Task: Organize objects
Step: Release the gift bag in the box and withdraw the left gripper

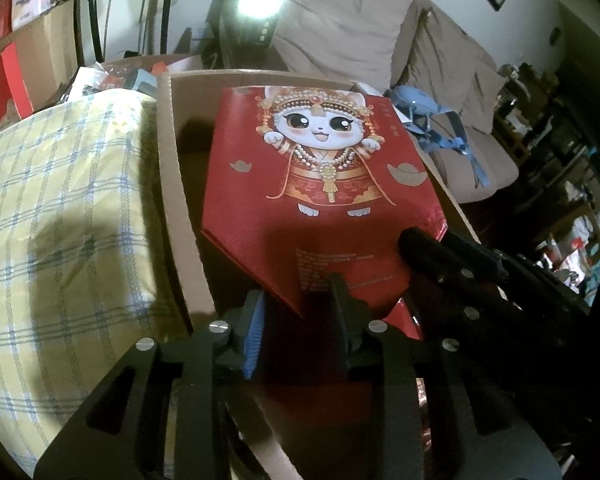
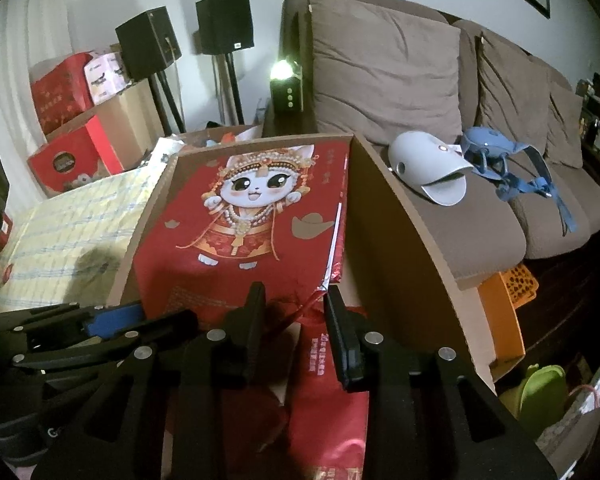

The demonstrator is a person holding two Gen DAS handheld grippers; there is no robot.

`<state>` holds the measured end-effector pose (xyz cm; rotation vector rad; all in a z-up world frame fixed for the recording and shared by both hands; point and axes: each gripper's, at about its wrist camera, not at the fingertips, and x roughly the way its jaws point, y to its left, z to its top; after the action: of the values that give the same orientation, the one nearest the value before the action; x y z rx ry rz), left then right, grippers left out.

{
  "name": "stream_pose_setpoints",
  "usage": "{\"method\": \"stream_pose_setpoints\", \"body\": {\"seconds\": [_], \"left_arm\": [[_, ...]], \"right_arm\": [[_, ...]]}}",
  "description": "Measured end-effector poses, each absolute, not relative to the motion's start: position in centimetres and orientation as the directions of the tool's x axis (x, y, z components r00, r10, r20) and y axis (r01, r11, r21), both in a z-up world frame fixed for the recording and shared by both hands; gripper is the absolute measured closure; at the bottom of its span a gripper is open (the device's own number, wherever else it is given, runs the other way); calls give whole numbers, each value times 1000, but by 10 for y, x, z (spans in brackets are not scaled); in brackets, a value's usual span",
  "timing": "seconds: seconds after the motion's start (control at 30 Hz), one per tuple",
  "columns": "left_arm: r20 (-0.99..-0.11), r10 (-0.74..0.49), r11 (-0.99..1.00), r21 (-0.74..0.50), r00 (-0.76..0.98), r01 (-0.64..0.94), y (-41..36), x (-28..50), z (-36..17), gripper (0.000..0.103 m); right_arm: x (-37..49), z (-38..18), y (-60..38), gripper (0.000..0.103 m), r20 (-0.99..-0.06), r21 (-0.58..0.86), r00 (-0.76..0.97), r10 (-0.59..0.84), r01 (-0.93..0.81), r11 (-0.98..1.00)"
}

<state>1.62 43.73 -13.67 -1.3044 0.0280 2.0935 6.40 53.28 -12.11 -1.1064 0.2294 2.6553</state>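
Lying in the cardboard box, the red bag reaches its near edge between both part-open tongs, left tongs and right tongs, gripped by neither; a white helmet is seen only from the right.

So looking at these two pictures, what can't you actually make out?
- Small print on the red cat bag: left wrist view, in shadow and too small to read.
- Floor of the cardboard box: both views, covered by the bag.
- Whether either pair of jaws presses the bag's near edge: the left gripper and right gripper bodies and shadow mask it.
- Shelves at far right: left wrist view, dark and blurred.
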Motion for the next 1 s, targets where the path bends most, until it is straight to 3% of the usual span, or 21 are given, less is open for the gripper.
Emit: {"method": "stream_pose_setpoints", "body": {"seconds": [0.53,0.67,1.0], "left_arm": [[-812,503,-792,-294,-298,-535,435,21,-128,71],[-808,502,-795,-290,-309,-532,435,21,-125,70],[-807,498,-801,-288,-317,-525,430,20,-122,68]], "right_arm": [[70,-107,533,73,-681,56,-708,187,-305,-951],[71,-106,533,84,-679,63,-711,180,-300,-952],[72,-103,534,85,-676,60,-714,183,-301,-952]]}}
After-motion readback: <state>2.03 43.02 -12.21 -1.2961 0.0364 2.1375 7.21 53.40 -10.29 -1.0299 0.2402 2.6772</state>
